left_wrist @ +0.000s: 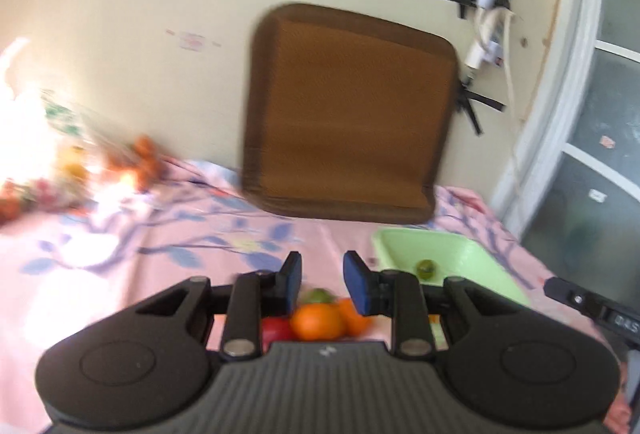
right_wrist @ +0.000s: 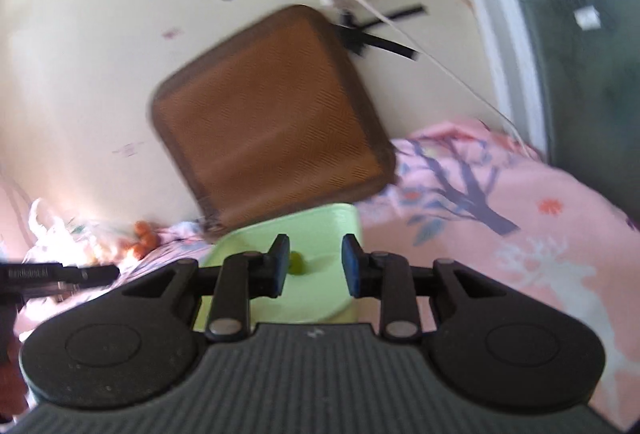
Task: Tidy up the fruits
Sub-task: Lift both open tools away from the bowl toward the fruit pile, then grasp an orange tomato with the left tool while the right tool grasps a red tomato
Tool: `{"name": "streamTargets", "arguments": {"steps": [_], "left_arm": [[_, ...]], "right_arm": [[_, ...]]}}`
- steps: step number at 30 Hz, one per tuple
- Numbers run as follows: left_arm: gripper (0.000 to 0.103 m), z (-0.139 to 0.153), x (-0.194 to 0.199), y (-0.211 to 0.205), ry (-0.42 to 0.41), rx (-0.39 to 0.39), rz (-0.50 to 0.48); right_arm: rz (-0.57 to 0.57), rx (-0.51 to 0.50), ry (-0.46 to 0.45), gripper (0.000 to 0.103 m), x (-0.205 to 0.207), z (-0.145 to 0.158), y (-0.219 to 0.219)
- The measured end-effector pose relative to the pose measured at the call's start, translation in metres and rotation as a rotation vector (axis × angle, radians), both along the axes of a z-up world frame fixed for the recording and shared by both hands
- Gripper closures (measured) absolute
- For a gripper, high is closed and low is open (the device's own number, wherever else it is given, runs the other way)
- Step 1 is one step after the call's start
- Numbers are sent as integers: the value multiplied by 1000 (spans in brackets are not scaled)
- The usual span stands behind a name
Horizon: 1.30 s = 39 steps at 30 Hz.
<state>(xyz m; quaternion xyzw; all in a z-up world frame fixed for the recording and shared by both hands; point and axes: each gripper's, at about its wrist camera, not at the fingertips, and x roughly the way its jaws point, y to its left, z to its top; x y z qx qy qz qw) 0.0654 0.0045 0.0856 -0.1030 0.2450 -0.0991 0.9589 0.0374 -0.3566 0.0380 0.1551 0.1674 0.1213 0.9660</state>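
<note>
Left gripper point(left_wrist: 322, 284): jaws at their narrowest, nothing between the blue pads, tilted down above the oranges point(left_wrist: 318, 320), a red fruit point(left_wrist: 276, 330) and a green fruit point(left_wrist: 319, 296) just left of the green tray point(left_wrist: 460, 246). Right gripper point(right_wrist: 312, 266): jaws narrowly apart, empty, angled down over the green tray point(right_wrist: 320, 222) on the pink bedsheet point(right_wrist: 500, 202). Small green fruit point(right_wrist: 297, 263) inside the tray. Brown cushion point(left_wrist: 348, 110) behind the tray, against the wall.
</note>
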Motion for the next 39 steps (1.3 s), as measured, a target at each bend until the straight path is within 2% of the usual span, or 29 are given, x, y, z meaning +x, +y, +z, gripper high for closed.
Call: {"name": "streamTargets", "arguments": {"steps": [5, 8, 10, 11, 16, 20, 24, 27, 28, 29, 31, 37, 39], "left_arm": [[79, -21, -16, 16, 36, 43, -38], [73, -42, -17, 16, 81, 56, -102], [61, -51, -15, 14, 90, 64, -126], [60, -57, -15, 14, 92, 70, -126], [60, -73, -1, 18, 131, 22, -149], [60, -80, 9, 16, 146, 37, -160], [74, -86, 16, 20, 158, 19, -163], [74, -85, 13, 28, 162, -9, -162], [74, -85, 10, 31, 160, -11, -162], [74, -83, 5, 33, 156, -16, -163], [74, -82, -2, 38, 158, -20, -156], [74, -81, -17, 42, 162, -29, -122], [74, -80, -23, 39, 159, -21, -120]], "right_arm": [[228, -93, -20, 73, -3, -1, 60], [332, -133, 20, 73, 2, -11, 99], [384, -158, 58, 73, 5, -19, 121], [399, -175, 77, 73, 7, -23, 129], [410, -229, 127, 72, 20, -31, 149], [420, -249, 146, 71, 27, -34, 162], [419, -254, 168, 71, 36, -40, 169], [424, -253, 173, 69, 40, -42, 173], [426, -254, 175, 66, 41, -42, 175], [430, -252, 177, 56, 42, -42, 176], [436, -245, 170, 52, 43, -42, 179], [435, -284, 174, 52, 51, -44, 195], [429, -303, 166, 68, 51, -44, 197]]}}
